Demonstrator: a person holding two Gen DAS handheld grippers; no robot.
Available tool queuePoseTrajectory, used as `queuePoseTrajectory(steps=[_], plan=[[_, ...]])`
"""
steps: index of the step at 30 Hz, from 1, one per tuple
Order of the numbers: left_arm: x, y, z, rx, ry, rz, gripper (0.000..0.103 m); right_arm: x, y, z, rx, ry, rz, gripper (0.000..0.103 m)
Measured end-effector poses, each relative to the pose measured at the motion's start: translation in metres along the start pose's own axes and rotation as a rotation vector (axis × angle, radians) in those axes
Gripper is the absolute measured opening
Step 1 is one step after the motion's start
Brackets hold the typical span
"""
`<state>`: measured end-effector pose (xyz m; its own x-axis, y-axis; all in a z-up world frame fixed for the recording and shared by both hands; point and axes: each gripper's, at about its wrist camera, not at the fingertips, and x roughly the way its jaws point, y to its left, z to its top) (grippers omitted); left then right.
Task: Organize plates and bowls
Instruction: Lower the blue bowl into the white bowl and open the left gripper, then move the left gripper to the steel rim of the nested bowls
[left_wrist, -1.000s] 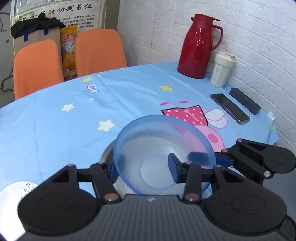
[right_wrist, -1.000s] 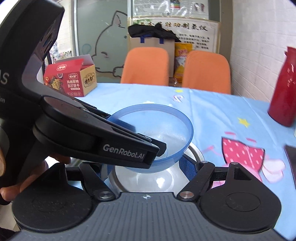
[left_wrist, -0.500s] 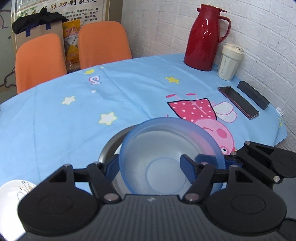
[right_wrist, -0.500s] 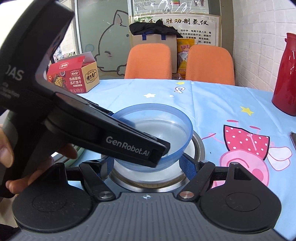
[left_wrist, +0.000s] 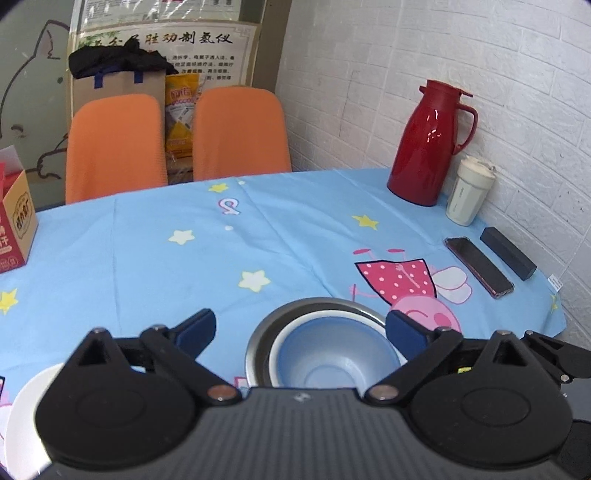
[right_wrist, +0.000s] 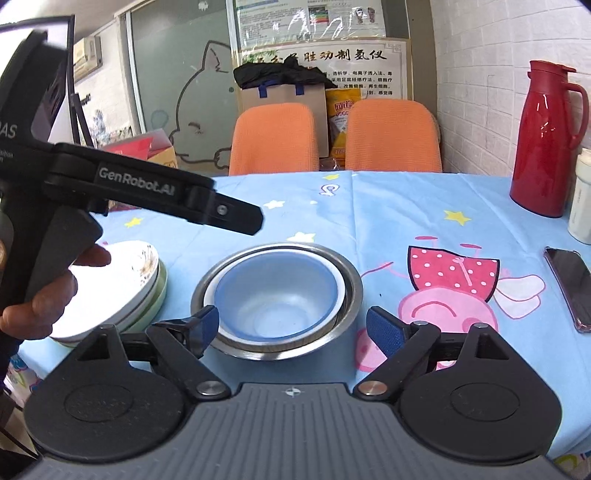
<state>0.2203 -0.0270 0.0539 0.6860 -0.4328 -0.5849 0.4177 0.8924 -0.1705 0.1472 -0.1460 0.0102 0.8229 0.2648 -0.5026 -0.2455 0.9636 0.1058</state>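
- Left tongs (left_wrist: 301, 326) have just been spreading wide, nothing between them; lift straight clear of the translucent blue plastic bowl (right_wrist: 275, 291) nested in the steel bowl (right_wrist: 351, 291).
- Right tongs (right_wrist: 291, 326) spread, empty.

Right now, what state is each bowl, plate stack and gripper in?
blue bowl: upright, released, nested in the white bowl.
white bowl: nested in the steel bowl.
steel bowl: upright on the table.
plates: stacked, left of the bowls.
left gripper: open, just opened, empty.
right gripper: open, empty.
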Motion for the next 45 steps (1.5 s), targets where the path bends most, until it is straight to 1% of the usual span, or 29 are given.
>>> queuePoseTrajectory(steps=[3,6,12,17,18,20,21,22,23,24,26,28,32,42,45], plan=[[-0.004,0.007,-0.002,-0.033,-0.004,0.003,0.098,0.001,0.000,0.002,-0.006,-0.003,-0.022,0.103],[-0.004,0.010,-0.006,-0.054,0.002,0.018,0.098,0.003,-0.001,0.002,-0.004,0.002,-0.017,0.103],[0.000,0.013,-0.016,-0.109,0.008,0.100,0.098,0.007,-0.004,0.006,0.021,-0.025,-0.038,0.103],[-0.001,0.008,-0.018,-0.118,-0.031,0.173,0.098,0.018,-0.014,0.017,0.088,-0.058,-0.054,0.103],[-0.002,0.007,-0.018,-0.123,-0.044,0.183,0.098,0.020,-0.016,0.018,0.097,-0.071,-0.054,0.103],[-0.003,0.008,-0.022,-0.156,-0.077,0.204,0.098,0.021,-0.020,0.016,0.125,-0.133,-0.051,0.103],[-0.002,0.008,-0.024,-0.179,-0.077,0.209,0.098,0.021,-0.023,0.012,0.160,-0.170,-0.056,0.103],[-0.001,0.009,-0.025,-0.196,-0.064,0.213,0.098,0.023,-0.027,0.008,0.207,-0.183,-0.066,0.103],[0.001,0.010,-0.026,-0.198,-0.043,0.210,0.098,0.025,-0.031,0.005,0.250,-0.172,-0.065,0.103],[0.001,0.010,-0.027,-0.191,-0.036,0.201,0.098,0.028,-0.033,0.002,0.270,-0.152,-0.042,0.103],[0.001,0.012,-0.027,-0.192,-0.036,0.215,0.098,0.031,-0.036,-0.001,0.272,-0.119,-0.017,0.103],[0.001,0.011,-0.027,-0.194,-0.040,0.229,0.098,0.028,-0.036,-0.003,0.279,-0.120,-0.043,0.103],[0.002,0.011,-0.029,-0.185,-0.030,0.237,0.098,0.028,-0.037,-0.006,0.284,-0.105,-0.040,0.103],[0.011,0.014,-0.028,-0.174,0.002,0.250,0.098,0.042,-0.030,-0.008,0.237,-0.045,-0.054,0.103],[0.016,0.015,-0.026,-0.162,0.023,0.245,0.098,0.048,-0.030,-0.008,0.229,-0.023,-0.062,0.103]])
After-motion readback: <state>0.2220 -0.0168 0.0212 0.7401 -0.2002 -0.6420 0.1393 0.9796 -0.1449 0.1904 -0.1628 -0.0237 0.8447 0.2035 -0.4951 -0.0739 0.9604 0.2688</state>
